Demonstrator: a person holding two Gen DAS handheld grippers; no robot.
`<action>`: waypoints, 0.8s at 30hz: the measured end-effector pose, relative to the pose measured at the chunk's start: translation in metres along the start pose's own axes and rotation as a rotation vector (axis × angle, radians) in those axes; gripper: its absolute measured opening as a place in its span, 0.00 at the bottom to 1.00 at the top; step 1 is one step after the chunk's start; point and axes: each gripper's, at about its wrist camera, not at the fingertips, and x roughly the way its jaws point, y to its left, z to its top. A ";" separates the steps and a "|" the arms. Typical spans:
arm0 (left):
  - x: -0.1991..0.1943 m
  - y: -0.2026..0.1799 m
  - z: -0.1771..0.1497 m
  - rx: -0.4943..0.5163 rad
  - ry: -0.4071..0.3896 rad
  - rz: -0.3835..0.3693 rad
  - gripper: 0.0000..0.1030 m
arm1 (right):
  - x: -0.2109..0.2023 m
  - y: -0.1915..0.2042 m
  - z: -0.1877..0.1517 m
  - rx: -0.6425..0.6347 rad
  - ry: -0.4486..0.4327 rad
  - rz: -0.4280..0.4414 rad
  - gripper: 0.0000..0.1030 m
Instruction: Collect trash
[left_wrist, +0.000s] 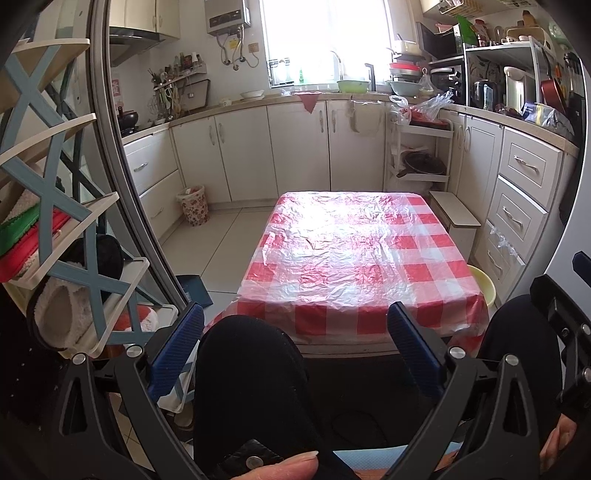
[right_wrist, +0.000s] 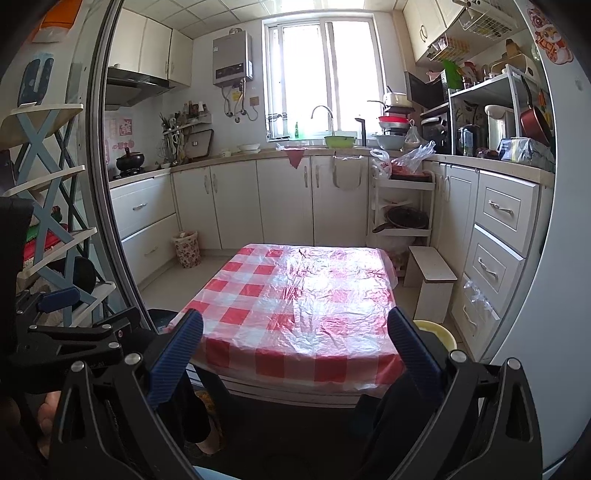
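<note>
Ahead of both grippers: table (left_wrist: 354, 254) in checked cover, no trash visible on it.
Left gripper (left_wrist: 295, 343): jaws spread, empty.
Right gripper (right_wrist: 295, 350): jaws spread, empty.
Bin: floral wastebasket (right_wrist: 186, 248), far left beyond table.
Progress: nothing collected yet, judging by this.

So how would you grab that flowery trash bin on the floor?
Grip the flowery trash bin by its top rim, coming from above with one finger inside and one outside. It stands upright and open, beside the cabinet drawers, so its sides are harder to reach.
</note>
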 end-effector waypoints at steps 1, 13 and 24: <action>0.000 0.000 0.000 0.000 0.000 0.000 0.93 | 0.000 0.001 0.000 -0.002 0.002 0.001 0.93; 0.001 0.001 -0.001 -0.002 0.004 0.000 0.93 | 0.003 0.000 -0.001 -0.003 0.010 0.005 0.93; 0.003 0.001 -0.004 0.000 0.013 -0.002 0.93 | 0.008 0.004 -0.002 -0.020 0.023 0.010 0.93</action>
